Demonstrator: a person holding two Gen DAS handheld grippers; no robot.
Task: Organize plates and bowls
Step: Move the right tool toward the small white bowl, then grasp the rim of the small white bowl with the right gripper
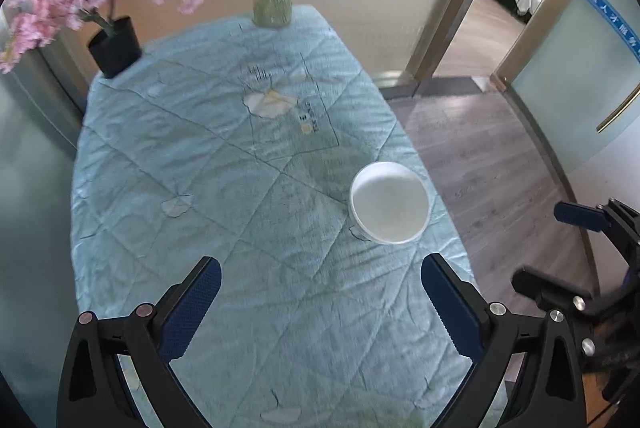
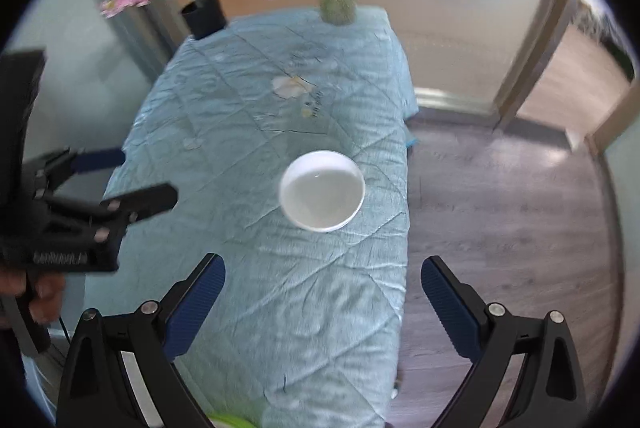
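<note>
A white empty bowl [image 1: 389,203] stands upright on the light blue quilted tablecloth [image 1: 240,187], near the table's right edge. It also shows in the right wrist view [image 2: 322,190]. My left gripper [image 1: 320,302] is open and empty, above the near part of the table, with the bowl ahead and to the right. My right gripper [image 2: 323,302] is open and empty, above the table's right edge, with the bowl straight ahead. Each gripper shows in the other's view, the right one [image 1: 576,224] and the left one [image 2: 132,173]. No plates are in view.
A glass vase of flowers [image 1: 272,3] stands at the table's far edge. A black pot with pink blossoms [image 1: 115,45] stands at the far left corner. Grey wood floor [image 1: 500,167] and a doorway [image 1: 500,27] lie to the right.
</note>
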